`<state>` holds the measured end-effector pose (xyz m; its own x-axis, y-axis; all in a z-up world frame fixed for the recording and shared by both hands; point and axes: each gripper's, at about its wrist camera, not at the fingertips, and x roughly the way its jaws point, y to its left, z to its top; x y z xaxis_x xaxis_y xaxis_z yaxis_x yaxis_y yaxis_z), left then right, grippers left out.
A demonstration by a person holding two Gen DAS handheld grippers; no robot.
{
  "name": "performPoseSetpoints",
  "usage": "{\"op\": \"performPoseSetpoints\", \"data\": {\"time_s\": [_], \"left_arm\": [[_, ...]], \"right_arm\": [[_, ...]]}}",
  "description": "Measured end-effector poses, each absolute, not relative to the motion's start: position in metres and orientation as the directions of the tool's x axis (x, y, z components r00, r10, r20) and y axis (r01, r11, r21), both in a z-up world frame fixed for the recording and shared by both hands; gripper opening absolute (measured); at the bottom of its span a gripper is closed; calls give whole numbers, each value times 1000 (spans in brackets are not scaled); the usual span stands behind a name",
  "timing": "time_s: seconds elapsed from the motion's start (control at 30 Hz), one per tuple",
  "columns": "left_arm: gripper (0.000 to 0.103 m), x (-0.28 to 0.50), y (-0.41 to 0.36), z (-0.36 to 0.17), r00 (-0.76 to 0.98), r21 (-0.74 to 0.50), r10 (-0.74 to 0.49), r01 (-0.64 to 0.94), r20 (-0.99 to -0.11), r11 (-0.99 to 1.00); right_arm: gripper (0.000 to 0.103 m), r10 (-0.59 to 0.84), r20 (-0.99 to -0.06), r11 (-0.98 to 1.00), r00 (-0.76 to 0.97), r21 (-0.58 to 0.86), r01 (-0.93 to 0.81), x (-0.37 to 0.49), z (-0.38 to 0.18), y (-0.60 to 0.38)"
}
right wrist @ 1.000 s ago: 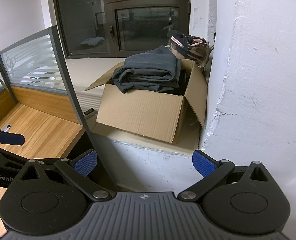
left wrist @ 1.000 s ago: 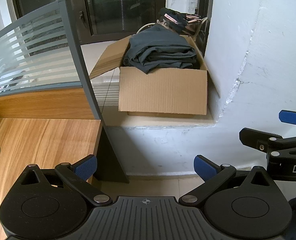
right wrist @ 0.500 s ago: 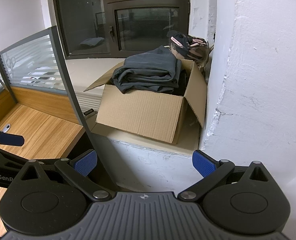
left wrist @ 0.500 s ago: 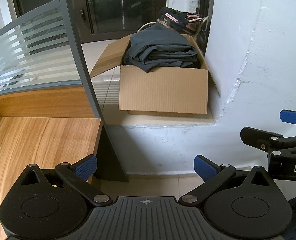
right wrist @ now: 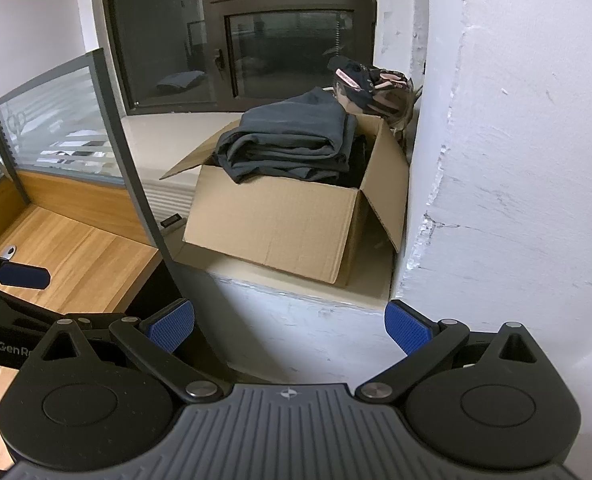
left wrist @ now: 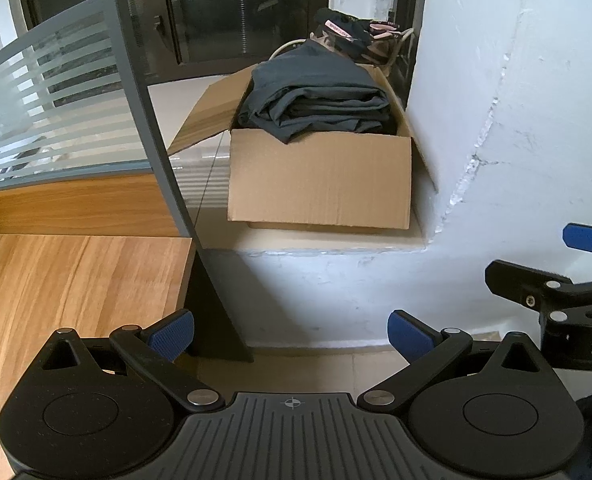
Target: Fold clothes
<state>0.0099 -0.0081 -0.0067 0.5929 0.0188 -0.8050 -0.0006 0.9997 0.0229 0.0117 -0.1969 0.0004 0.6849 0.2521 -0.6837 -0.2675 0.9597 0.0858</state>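
A pile of dark grey clothes (left wrist: pixel 316 100) lies on top of an open cardboard box (left wrist: pixel 320 184) on a white ledge. It also shows in the right wrist view (right wrist: pixel 287 144), in the same box (right wrist: pixel 271 232). My left gripper (left wrist: pixel 291 334) is open and empty, well short of the box. My right gripper (right wrist: pixel 289 330) is open and empty too, at a like distance. The right gripper's side shows at the right edge of the left wrist view (left wrist: pixel 556 292).
A wooden desk (left wrist: pixel 67 280) with a grey striped glass partition (left wrist: pixel 55 104) stands to the left. A white wall pillar (left wrist: pixel 516 120) rises right of the box. A dark and pink bundle (right wrist: pixel 368 88) sits behind the box by the window.
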Motion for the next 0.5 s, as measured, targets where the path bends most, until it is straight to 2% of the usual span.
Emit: {"op": "performPoseSetpoints", "data": {"time_s": [0.5], "left_arm": [[103,86,7,-9,582,39,20,20,-813,999]], "right_arm": [[102,225,-683,974,695,135,-183,68,-10,-201]]}}
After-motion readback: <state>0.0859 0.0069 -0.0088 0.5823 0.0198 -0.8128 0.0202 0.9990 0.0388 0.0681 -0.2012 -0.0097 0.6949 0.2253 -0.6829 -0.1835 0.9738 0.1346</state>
